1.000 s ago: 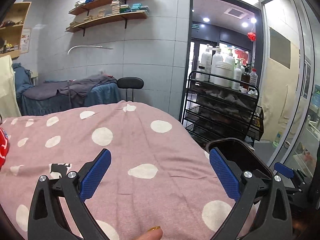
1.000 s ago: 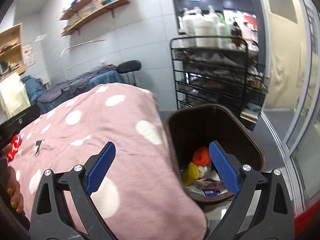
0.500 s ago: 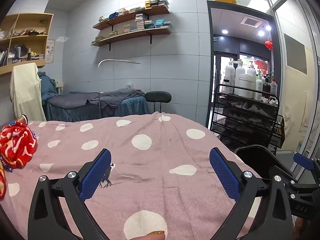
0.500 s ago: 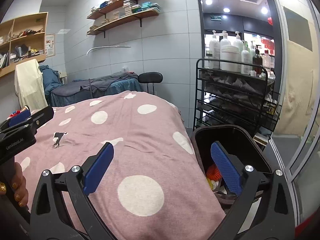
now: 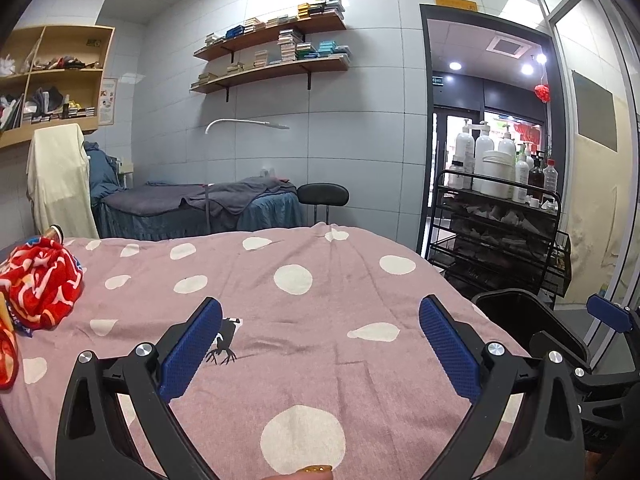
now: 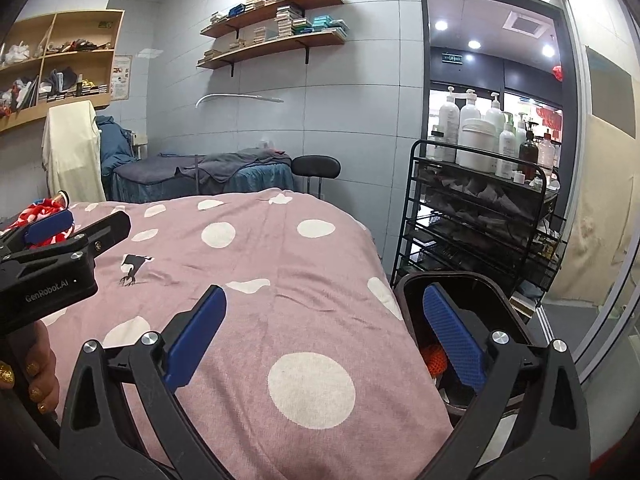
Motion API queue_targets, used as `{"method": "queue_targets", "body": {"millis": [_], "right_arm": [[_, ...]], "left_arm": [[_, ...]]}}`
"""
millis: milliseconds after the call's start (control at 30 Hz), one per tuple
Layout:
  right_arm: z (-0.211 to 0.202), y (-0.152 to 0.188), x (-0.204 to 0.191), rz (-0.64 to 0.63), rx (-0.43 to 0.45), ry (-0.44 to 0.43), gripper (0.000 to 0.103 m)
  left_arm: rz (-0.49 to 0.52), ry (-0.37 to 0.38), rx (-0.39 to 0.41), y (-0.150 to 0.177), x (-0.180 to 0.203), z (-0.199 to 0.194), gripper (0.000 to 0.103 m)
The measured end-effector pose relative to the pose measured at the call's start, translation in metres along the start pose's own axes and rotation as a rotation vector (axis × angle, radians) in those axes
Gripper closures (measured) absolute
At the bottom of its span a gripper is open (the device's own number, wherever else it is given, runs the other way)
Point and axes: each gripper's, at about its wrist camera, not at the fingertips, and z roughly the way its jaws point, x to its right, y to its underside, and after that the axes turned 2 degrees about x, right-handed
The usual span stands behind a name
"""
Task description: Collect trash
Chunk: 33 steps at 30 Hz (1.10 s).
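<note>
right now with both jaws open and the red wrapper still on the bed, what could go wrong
The red wrapper lies crumpled on the loose pink spotted blanket, so the left gripper may pinch fabric along with it. The bin sits at the bed's far side, close against the blanket edge: a long carry, and a drop could miss. The right gripper may clip the bin rim.

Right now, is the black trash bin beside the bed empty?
No. In the right wrist view an orange item lies inside the black trash bin; how full cannot be told.
</note>
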Motion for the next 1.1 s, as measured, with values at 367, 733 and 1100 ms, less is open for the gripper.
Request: {"method": "queue_targets", "body": {"millis": [367,733,1100], "right_arm": [[-0.0013,-0.0029,0.0036,0.009,-0.001,0.000,0.006],[-0.0016,-0.0029,0.0037,0.010,-0.001,0.000,0.006],[-0.0008,0.0025,0.0026,0.016,-0.001,0.001,0.006]], "left_arm": [[0.008,0.005,-0.001,0.0006,0.0021,-0.0016,0.005],[0.008,0.006,-0.003,0.0006,0.0020,-0.0022,0.005],[0.008,0.008,-0.004,0.0011,0.0016,-0.0020,0.005]]}}
